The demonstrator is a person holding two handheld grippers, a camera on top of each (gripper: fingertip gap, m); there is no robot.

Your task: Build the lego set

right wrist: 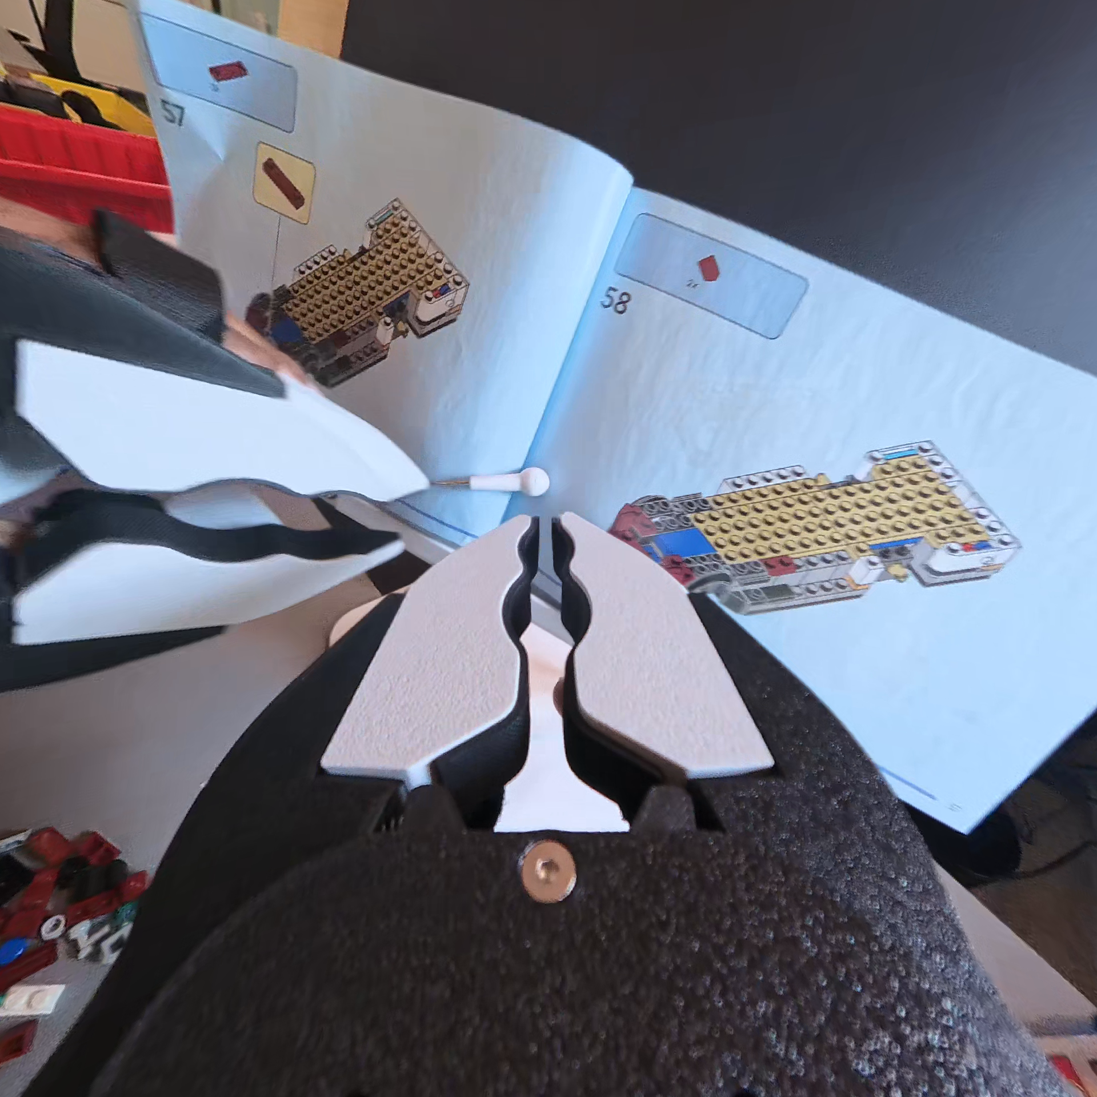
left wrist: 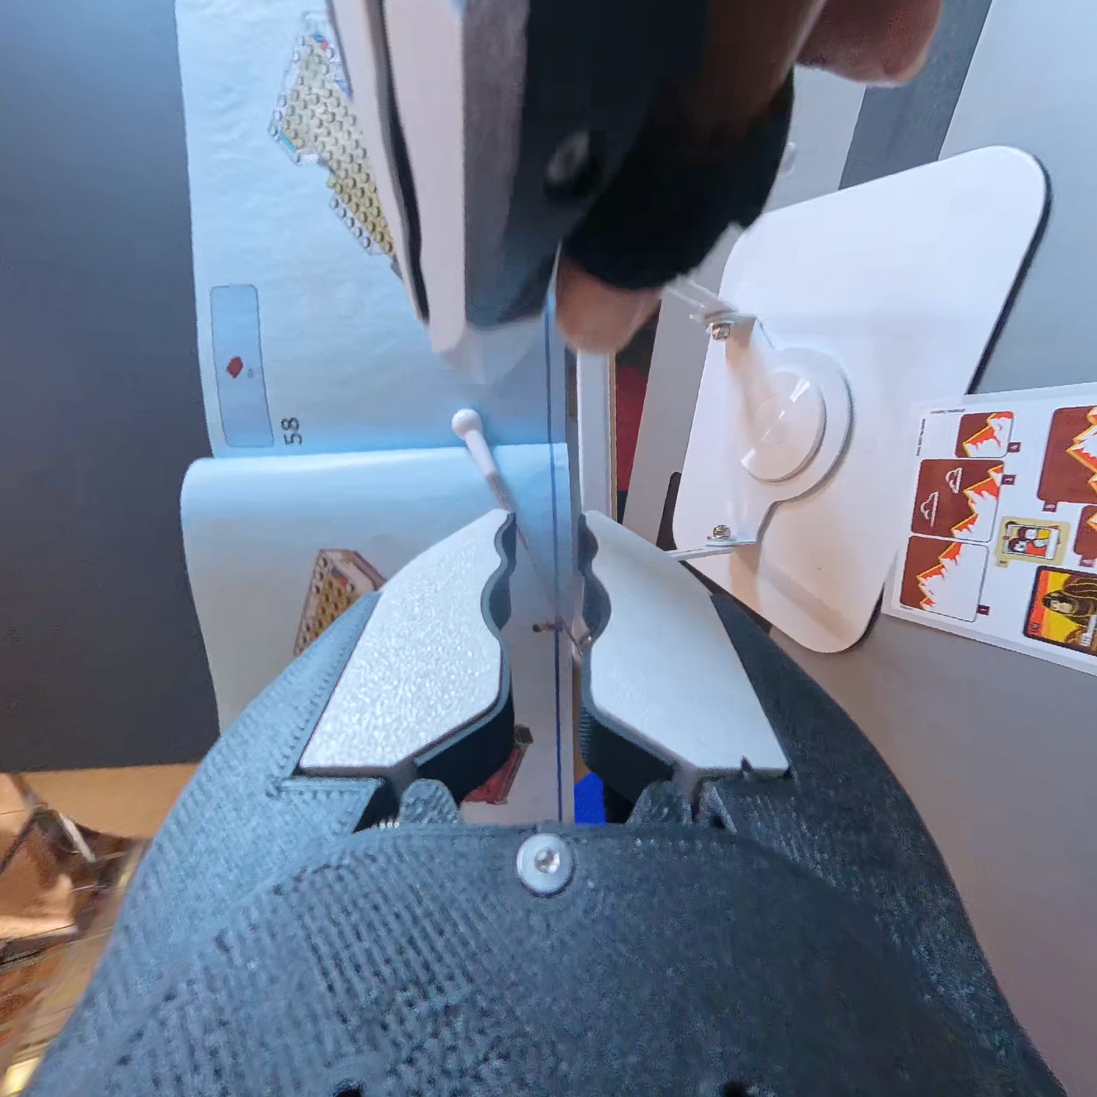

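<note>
An open instruction booklet [right wrist: 771, 386] with brick-model drawings stands on a white stand [left wrist: 861, 297]. A thin metal page pin with a white ball tip [right wrist: 531, 481] lies across the booklet near its fold. My left gripper [left wrist: 549, 522] is open. A page edge with a blue line [left wrist: 555, 593] and the pin [left wrist: 466, 422] pass between its pads, which do not press them. In the right wrist view it [right wrist: 409, 513] reaches in from the left at the booklet's lower edge. My right gripper [right wrist: 545, 519] has a narrow slit between its tips, just below the fold, and holds nothing I can see. It is blurred at the top of the left wrist view [left wrist: 475, 350].
A sticker sheet [left wrist: 1009, 516] lies right of the stand on the grey table. A red bin [right wrist: 77, 160] stands at the far left. Loose bricks [right wrist: 59, 902] lie at the lower left. A black-gloved hand [left wrist: 653, 148] holds the right gripper. My hands' fingertips stand some 5 cm from each other.
</note>
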